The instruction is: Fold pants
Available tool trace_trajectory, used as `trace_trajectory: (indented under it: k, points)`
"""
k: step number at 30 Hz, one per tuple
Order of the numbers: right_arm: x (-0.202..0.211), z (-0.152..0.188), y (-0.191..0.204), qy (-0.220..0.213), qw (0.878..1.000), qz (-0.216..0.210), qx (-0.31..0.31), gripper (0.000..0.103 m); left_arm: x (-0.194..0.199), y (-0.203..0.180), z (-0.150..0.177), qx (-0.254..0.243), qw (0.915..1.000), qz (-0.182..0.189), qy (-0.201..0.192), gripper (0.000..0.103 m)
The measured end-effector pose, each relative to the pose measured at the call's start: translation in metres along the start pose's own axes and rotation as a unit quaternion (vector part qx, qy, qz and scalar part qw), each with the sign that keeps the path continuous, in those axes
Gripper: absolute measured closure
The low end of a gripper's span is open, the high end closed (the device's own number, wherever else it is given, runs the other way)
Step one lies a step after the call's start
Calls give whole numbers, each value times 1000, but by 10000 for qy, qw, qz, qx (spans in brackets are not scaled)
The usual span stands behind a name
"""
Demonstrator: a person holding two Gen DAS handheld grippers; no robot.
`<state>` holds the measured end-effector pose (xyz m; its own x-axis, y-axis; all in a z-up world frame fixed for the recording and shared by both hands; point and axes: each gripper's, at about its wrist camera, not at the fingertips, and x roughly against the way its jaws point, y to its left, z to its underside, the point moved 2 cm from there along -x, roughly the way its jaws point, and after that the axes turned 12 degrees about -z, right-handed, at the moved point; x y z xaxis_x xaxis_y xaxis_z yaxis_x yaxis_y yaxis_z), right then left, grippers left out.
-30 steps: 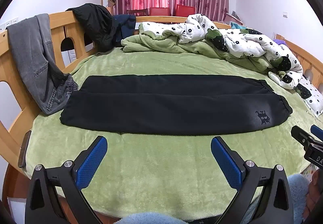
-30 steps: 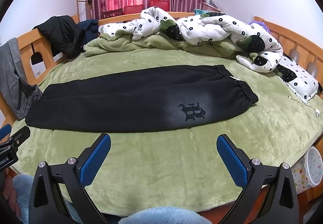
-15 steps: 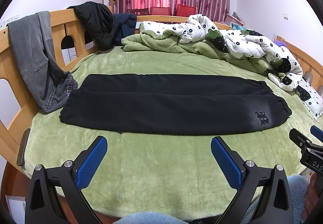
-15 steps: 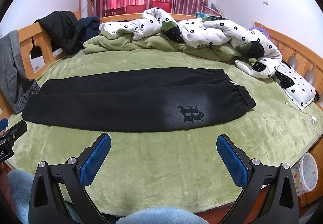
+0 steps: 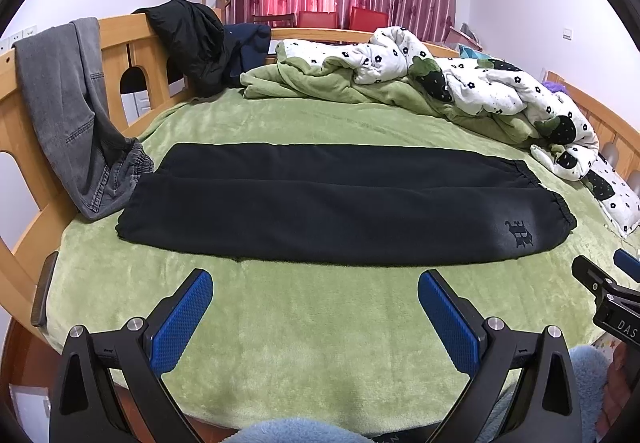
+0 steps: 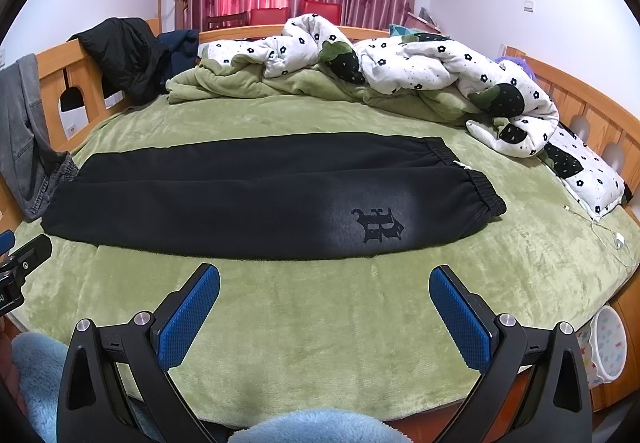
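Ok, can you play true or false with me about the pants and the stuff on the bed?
1. The black pants lie flat on the green blanket. True.
2. The left gripper is pinching the pants. False: its jaws are open, short of the cloth, holding nothing.
3. The pants have a dark logo near the waistband end. True.
4. The grey jeans are spread out in the middle of the bed. False: they hang over the wooden bed rail at the side.
5. The right gripper has its jaws shut. False: they stand wide open above bare blanket.
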<state>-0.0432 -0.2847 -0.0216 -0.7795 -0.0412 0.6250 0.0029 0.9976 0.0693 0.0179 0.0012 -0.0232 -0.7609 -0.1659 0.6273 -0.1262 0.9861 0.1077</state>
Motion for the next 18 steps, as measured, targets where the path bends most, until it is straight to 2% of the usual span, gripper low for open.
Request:
trace_trajectory:
  k: [18]
  points:
    - [0,0,-1,24,10000,-16,-2,0,-1,0,2,29,10000,5,57,0]
